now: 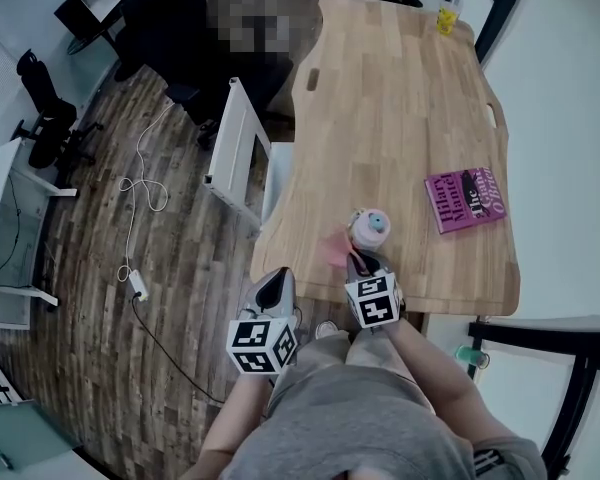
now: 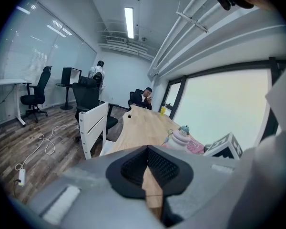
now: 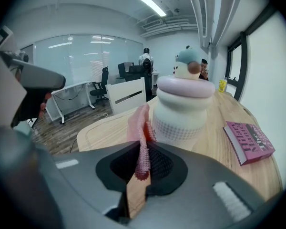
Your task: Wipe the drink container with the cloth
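Note:
The drink container (image 1: 368, 230) is a squat white and pink bottle with a blue-capped figure on its lid; it stands upright near the table's front edge, large in the right gripper view (image 3: 183, 106) and small in the left gripper view (image 2: 180, 138). My right gripper (image 1: 363, 264) is shut on a pink cloth (image 3: 141, 137), whose free end (image 1: 337, 247) hangs against the container's left side. My left gripper (image 1: 273, 290) is shut with nothing in it, held off the table's front left corner.
A pink book (image 1: 465, 199) lies on the wooden table (image 1: 400, 118) to the right of the container. A yellow bottle (image 1: 446, 16) stands at the far end. A white chair (image 1: 236, 153) is beside the table's left edge. A person sits beyond the far end.

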Tool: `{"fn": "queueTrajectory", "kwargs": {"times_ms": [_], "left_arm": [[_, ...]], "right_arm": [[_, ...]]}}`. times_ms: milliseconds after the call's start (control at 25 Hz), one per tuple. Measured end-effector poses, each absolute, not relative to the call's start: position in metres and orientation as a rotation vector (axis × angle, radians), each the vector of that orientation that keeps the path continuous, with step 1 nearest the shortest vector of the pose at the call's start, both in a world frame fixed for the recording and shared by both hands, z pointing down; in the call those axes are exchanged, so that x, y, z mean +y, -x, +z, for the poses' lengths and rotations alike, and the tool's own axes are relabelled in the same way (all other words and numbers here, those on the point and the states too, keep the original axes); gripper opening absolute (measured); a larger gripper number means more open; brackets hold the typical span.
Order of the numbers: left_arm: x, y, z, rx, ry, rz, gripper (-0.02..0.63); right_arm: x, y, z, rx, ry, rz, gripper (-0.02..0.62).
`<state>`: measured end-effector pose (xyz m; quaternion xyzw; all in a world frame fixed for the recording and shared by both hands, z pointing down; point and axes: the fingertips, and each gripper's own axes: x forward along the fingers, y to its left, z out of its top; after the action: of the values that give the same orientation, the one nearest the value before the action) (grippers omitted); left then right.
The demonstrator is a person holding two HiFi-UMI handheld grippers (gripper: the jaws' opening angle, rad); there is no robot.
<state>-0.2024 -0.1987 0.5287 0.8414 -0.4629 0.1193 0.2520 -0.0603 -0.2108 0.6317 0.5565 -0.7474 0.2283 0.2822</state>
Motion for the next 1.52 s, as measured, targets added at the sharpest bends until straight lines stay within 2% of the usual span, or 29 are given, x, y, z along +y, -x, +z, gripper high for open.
{"fn": "queueTrajectory", "kwargs": {"times_ms": [840,1520], "left_arm": [[-0.195,0.209,0.536,-1.268,-2.283,0.315,0.004],[-0.127,0.188,0.512,-1.377,-2.239,0.235,0.005]], "right_arm": [[-0.200,0.050,0.682,-1.901,-1.450,0.693,0.031],[-0.130,0.046,0.617,-2.110,-1.403,0.632,0.032]]}}
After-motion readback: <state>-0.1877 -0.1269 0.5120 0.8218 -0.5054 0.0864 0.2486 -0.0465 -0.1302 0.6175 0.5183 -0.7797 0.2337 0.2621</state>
